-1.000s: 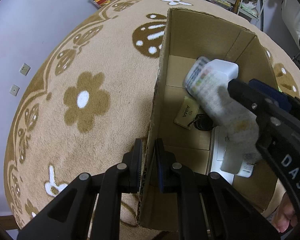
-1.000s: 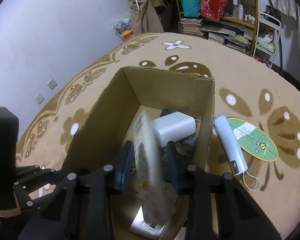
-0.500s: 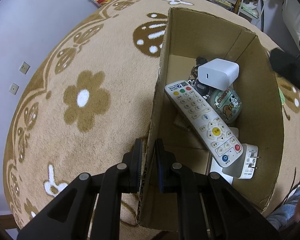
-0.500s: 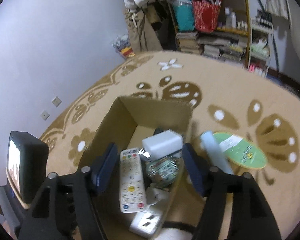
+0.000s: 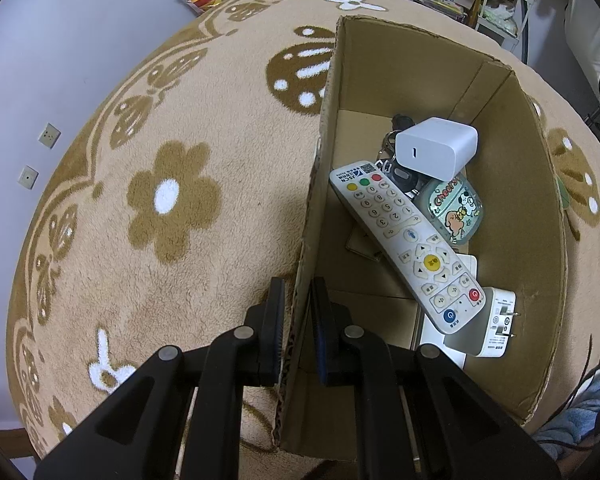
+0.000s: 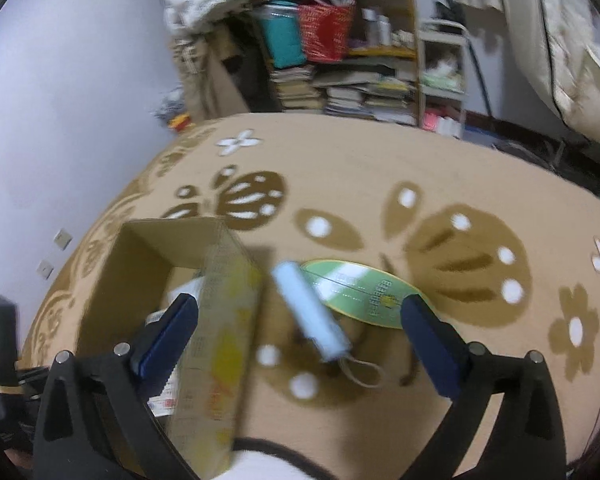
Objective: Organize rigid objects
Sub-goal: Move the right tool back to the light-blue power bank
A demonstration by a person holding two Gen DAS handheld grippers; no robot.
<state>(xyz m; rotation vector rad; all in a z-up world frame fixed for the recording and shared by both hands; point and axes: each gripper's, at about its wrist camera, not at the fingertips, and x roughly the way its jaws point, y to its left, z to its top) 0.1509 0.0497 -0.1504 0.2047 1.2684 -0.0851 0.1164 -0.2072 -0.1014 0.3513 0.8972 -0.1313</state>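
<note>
**Box steadied, right side lining up on the blue tube**

I am holding the box by its left wall with the left gripper; its fingers are clamped on the cardboard edge, one outside and one inside. Inside the box I am seeing the remote lying diagonally across the pile, the white charger at the far end above the keys, a cartoon case just beside the remote on the side away from my clamped wall, and a white plug at the near end under the remote's tip. That part of the sorting looks done.

The right gripper is hanging empty over the rug, fingers wide apart. Two things are lying outside the box, off its right wall: a pale blue tube with a cord loop at its near end, right next to the box, and a green oval card just beyond it, the two touching or overlapping. The right view is blurred, so I cannot tell finer detail.

I am judging the step in hand to be the reach for the tube. The next move calls for bringing the spread fingers down astride its round body, across its length, closing firmly since it may roll, and avoiding the card edge and the cord. I am keeping the left clamp on meanwhile so the box does not shift.
</note>
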